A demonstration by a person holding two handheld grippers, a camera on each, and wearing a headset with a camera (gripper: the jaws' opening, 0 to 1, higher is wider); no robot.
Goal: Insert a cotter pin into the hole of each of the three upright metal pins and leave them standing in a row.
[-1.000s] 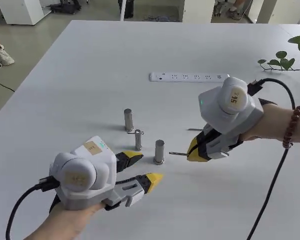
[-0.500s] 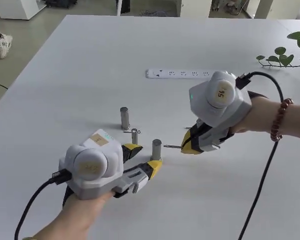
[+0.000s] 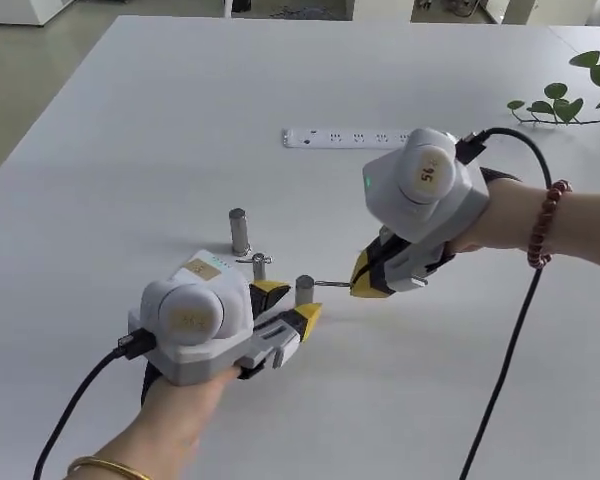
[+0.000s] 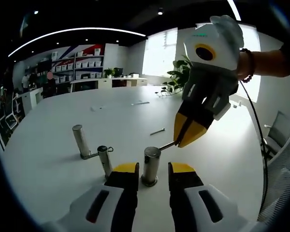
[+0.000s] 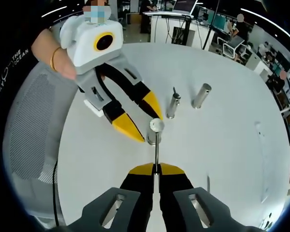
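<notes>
- Right gripper (image 3: 360, 286) pinches the thin cotter pin (image 3: 330, 284) by its tail; looks light, slippery
- Left gripper (image 3: 290, 302), spread, straddles 1 metal pin (image 3: 304, 291) (likely tippy); brace it low

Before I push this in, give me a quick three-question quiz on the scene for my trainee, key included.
1. The right gripper holds: A a cotter pin; B a screwdriver; C nothing.
2. True or false: the left gripper has its jaws shut.
3. Which upright pin already carries a cotter pin?
Key: 1 A. 2 False: the jaws stand open, one on either side of the near metal pin. 3 The middle metal pin.
</notes>
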